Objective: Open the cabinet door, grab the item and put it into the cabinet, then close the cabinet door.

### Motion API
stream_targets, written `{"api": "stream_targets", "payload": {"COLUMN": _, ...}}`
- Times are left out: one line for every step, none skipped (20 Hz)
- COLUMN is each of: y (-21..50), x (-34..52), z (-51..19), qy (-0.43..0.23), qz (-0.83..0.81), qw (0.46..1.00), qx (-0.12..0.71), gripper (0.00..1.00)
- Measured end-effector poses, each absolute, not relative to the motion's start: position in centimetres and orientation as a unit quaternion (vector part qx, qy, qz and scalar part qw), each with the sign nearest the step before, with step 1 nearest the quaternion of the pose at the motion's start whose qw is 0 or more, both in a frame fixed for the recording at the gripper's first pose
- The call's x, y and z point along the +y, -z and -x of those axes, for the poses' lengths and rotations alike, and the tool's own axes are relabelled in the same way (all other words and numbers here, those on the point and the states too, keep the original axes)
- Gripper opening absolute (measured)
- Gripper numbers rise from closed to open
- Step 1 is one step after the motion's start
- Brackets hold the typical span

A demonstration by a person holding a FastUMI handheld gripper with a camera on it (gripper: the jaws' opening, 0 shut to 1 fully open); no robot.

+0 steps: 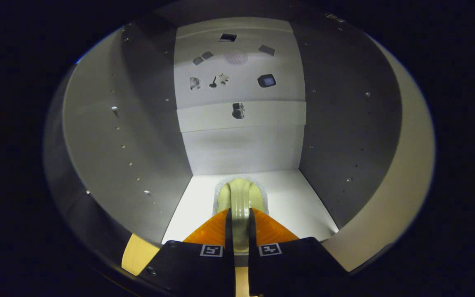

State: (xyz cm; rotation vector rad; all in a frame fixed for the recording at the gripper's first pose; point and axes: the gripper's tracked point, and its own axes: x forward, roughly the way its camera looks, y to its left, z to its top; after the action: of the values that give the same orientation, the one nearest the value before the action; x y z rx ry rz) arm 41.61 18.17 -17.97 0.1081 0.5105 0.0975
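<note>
Risk lies in the release: gripper [241,218] fingers are clamped on the pale green handled brush with a white fuzzy rim [241,197], held over the white cabinet floor [295,206] near its front edge; letting go tilted could roll it out before the door closes

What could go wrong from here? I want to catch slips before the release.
1. The gripper is shut on the handle of the brush, which looks to be just above or on the cabinet floor; opening the jaws early could let it tip or roll.
2. The side walls stand close on both sides, so pulling out crooked might clip one.
3. The brush lies near the front edge and might block the door.
</note>
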Motion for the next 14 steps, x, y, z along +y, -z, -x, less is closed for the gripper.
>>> {"api": "stream_targets", "payload": {"y": 18.6, "x": 18.0, "z": -42.4, "qy": -0.045, "qz": -0.052, "qw": 0.964, "qx": 0.257, "gripper": 0.16}}
{"api": "stream_targets", "payload": {"y": 19.3, "x": 18.0, "z": -43.1, "qy": -0.043, "qz": -0.051, "qw": 0.962, "qx": 0.263, "gripper": 0.16}}
{"api": "stream_targets", "payload": {"y": 19.8, "x": 17.8, "z": -43.7, "qy": -0.04, "qz": -0.049, "qw": 0.961, "qx": 0.269, "gripper": 0.17}}
{"api": "stream_targets", "payload": {"y": 20.2, "x": 17.7, "z": -44.4, "qy": -0.038, "qz": -0.047, "qw": 0.96, "qx": 0.272, "gripper": 0.16}}
{"api": "stream_targets", "payload": {"y": 20.4, "x": 17.6, "z": -45.0, "qy": -0.036, "qz": -0.047, "qw": 0.96, "qx": 0.273, "gripper": 0.17}}
{"api": "stream_targets", "payload": {"y": 20.7, "x": 17.5, "z": -45.6, "qy": -0.033, "qz": -0.048, "qw": 0.959, "qx": 0.276, "gripper": 0.17}}
{"api": "stream_targets", "payload": {"y": 21.0, "x": 17.5, "z": -46.2, "qy": -0.03, "qz": -0.051, "qw": 0.958, "qx": 0.28, "gripper": 0.16}}
{"api": "stream_targets", "payload": {"y": 21.4, "x": 17.5, "z": -46.6, "qy": -0.029, "qz": -0.054, "qw": 0.956, "qx": 0.287, "gripper": 0.16}}
{"api": "stream_targets", "payload": {"y": 21.6, "x": 17.4, "z": -46.8, "qy": -0.025, "qz": -0.055, "qw": 0.954, "qx": 0.292, "gripper": 0.16}}
{"api": "stream_targets", "payload": {"y": 22.2, "x": 17.4, "z": -47.5, "qy": -0.023, "qz": -0.055, "qw": 0.954, "qx": 0.295, "gripper": 0.18}}
{"api": "stream_targets", "payload": {"y": 22.3, "x": 17.2, "z": -47.7, "qy": -0.019, "qz": -0.055, "qw": 0.954, "qx": 0.295, "gripper": 0.19}}
{"api": "stream_targets", "payload": {"y": 22.7, "x": 17.2, "z": -48.1, "qy": -0.015, "qz": -0.057, "qw": 0.953, "qx": 0.297, "gripper": 0.2}}
{"api": "stream_targets", "payload": {"y": 22.9, "x": 17.1, "z": -48.2, "qy": -0.012, "qz": -0.058, "qw": 0.953, "qx": 0.298, "gripper": 0.21}}
{"api": "stream_targets", "payload": {"y": 23.1, "x": 17.0, "z": -48.5, "qy": -0.009, "qz": -0.059, "qw": 0.953, "qx": 0.299, "gripper": 0.23}}
